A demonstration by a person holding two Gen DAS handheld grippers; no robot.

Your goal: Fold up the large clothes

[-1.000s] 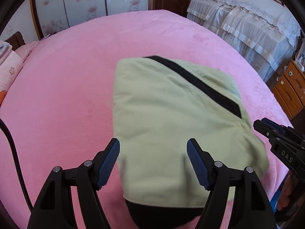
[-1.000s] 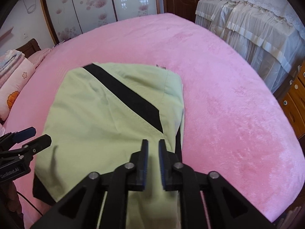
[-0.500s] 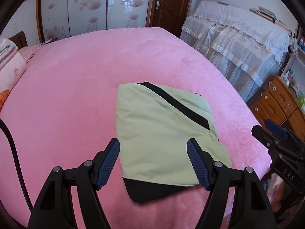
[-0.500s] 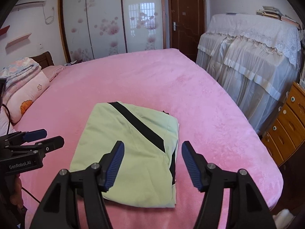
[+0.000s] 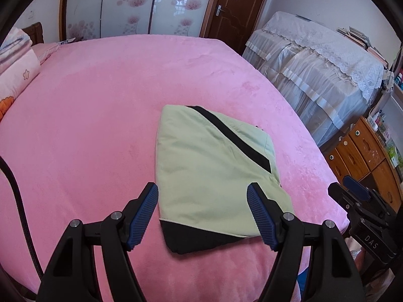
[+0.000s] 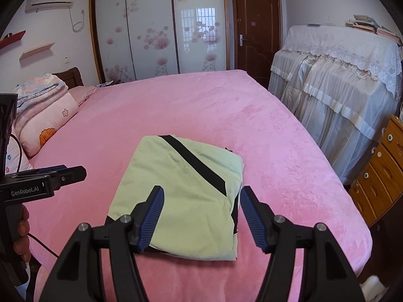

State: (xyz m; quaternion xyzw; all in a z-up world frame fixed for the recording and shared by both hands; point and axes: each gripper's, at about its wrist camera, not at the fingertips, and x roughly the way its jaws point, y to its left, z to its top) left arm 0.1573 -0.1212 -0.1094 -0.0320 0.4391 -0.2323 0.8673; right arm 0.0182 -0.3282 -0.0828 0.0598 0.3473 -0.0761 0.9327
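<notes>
Our left gripper [image 5: 202, 214] hangs spread above the near edge of the garment [image 5: 211, 171], nothing between its pads. Our right gripper [image 6: 200, 216] has just been opening and now stands spread too, with nothing pinched; its pads frame the near right part of the cloth without touching it.

The garment, pale green with a black diagonal stripe and black trim at its near edge, lies as a compact folded packet on the pink bed [image 5: 100, 115], toward the near right side. We judge the folding essentially done (no loose sleeve or leg shows); at most a final squaring or moving of the packet is left.

The left wrist view shows the black lower layer peeking out along the near edge. The right wrist view instead shows the stacked layers at the packet's right edge, plus the hand [image 6: 21, 236] holding the left gripper's handle and the folded quilts [image 6: 45, 115] at far left.
</notes>
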